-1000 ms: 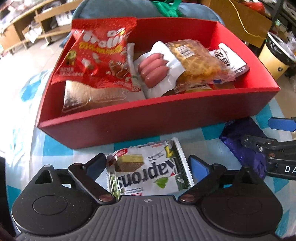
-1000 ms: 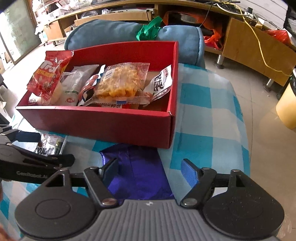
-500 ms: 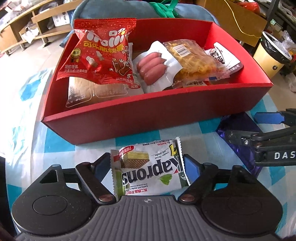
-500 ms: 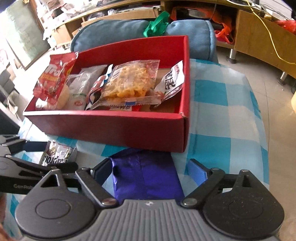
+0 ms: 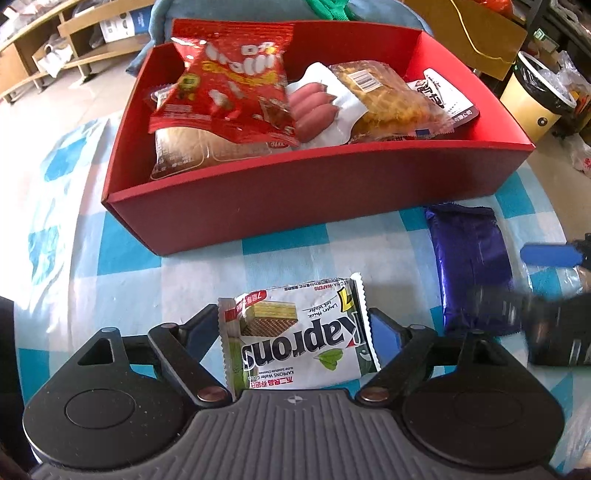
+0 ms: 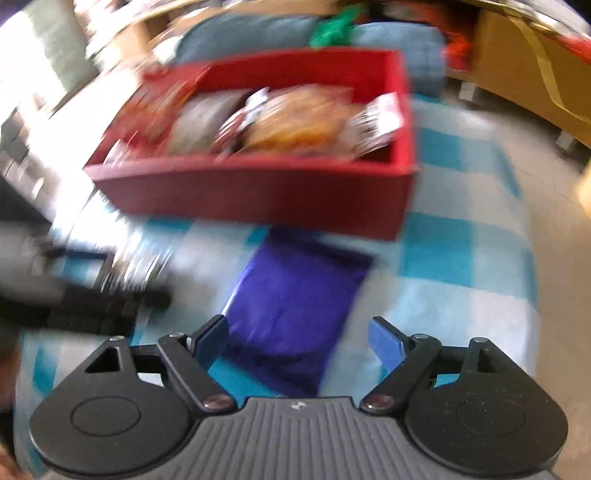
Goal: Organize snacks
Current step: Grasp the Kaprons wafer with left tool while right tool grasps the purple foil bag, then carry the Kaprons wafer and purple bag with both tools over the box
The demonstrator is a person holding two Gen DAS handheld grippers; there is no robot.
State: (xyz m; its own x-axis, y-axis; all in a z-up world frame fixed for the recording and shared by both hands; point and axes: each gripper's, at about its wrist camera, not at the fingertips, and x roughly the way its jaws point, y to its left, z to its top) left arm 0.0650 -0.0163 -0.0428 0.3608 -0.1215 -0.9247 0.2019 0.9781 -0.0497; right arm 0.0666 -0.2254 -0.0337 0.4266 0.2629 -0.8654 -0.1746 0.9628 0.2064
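Resting on a blue-and-white checked tablecloth [image 5: 122, 254], a red cardboard box [image 5: 295, 184] holds several snack packets. Going left to right inside it in the left wrist view: a red Trolli bag [image 5: 229, 81] stands tilted over a tan wrapped pastry [image 5: 192, 151], then a white pack of pink sausages [image 5: 317, 107], a clear bag of golden waffle pastry [image 5: 384, 99], and a white packet with dark lettering [image 5: 447, 96] against the right wall.

In front of the box, nearest the left wrist camera, the left gripper [image 5: 293, 326] grasps a white Kaprons wafer packet [image 5: 295, 332]; its blue pads press against the packet's two long edges. The packet appears lifted slightly off the cloth, though that is hard to tell for sure.

Further right, a purple foil packet [image 5: 469, 266] lies flat on the cloth, just in front of the box's right end and apart from the wafer packet.

The right wrist view is heavily motion-blurred. The right gripper [image 6: 299, 332] is released, its jaws spread wide, with the purple packet lying between and ahead of its blue pads [image 6: 384, 341]. Whether the pads touch the packet cannot be told. Behind the box sits a blue cushion [image 6: 258, 33].
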